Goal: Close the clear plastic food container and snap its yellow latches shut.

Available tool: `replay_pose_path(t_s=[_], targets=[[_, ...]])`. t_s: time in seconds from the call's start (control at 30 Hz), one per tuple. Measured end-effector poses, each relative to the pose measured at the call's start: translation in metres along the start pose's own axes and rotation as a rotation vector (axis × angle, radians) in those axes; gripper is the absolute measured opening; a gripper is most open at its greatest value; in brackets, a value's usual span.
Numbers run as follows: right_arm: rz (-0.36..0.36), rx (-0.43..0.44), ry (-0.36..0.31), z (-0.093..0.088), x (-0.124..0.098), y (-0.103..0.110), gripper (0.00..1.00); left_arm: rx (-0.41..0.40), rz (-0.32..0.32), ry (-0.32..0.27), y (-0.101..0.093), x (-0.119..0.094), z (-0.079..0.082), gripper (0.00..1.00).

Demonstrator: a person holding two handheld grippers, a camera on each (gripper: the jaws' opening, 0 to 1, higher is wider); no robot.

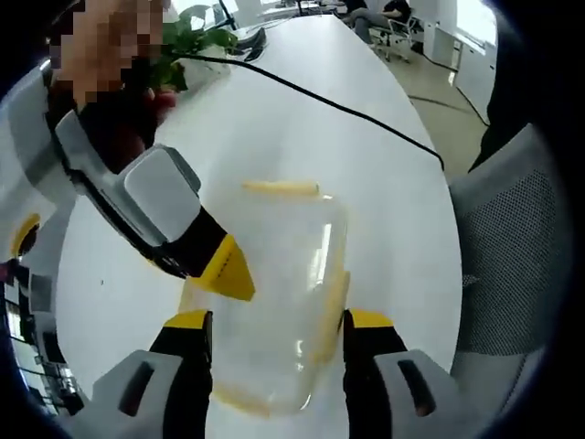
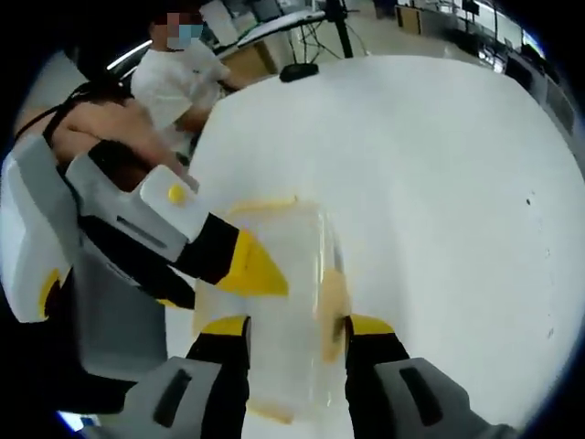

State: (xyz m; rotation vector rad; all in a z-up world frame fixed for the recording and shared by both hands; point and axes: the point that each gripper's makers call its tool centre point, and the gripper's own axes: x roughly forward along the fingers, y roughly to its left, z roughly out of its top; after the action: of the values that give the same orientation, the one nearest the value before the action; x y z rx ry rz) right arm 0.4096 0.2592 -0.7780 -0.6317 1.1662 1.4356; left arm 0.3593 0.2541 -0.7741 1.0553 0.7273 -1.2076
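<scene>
In the left gripper view, the right gripper (image 1: 224, 274) enters from the left side, a grey and black body ending in a yellow tip that touches the left edge of the clear plastic food container (image 1: 274, 293). The container lies on a long white table (image 1: 302, 137), well in from its edges, with its lid down over the base. A yellow latch (image 1: 281, 187) runs along its far side and another yellow latch (image 1: 331, 306) along its right side. The left gripper (image 1: 277, 334) has its two black, yellow-tipped jaws spread apart, one on either side of the container's near half, not clamped on it. Further along the table, a black cable (image 1: 347, 112) crosses the surface and a green plant (image 1: 187, 41) stands near the far left edge. A grey mesh chair (image 1: 512, 247) sits by the table's right edge.

In the right gripper view, the left gripper (image 2: 256, 265) reaches in from the left, its yellow tip resting on the container's left rim. The right gripper's jaws stand released, straddling the container's near end. A seated person (image 2: 183, 78) is at the table's far left edge.
</scene>
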Motion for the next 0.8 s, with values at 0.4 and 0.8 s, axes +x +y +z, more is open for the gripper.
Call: replay_pose_path(t_s=[0.4, 0.8], targets=[[-0.002, -0.006, 0.016, -0.0013, 0.0018, 0.0013, 0.37, 0.006, 0.018, 0.022, -0.0008, 0.0013, -0.0008, 0.56], [-0.003, 0.007, 0.052, -0.0014, 0.0008, 0.0042, 0.34, 0.008, 0.040, 0.059, 0.0012, 0.0025, -0.0035, 0.53]])
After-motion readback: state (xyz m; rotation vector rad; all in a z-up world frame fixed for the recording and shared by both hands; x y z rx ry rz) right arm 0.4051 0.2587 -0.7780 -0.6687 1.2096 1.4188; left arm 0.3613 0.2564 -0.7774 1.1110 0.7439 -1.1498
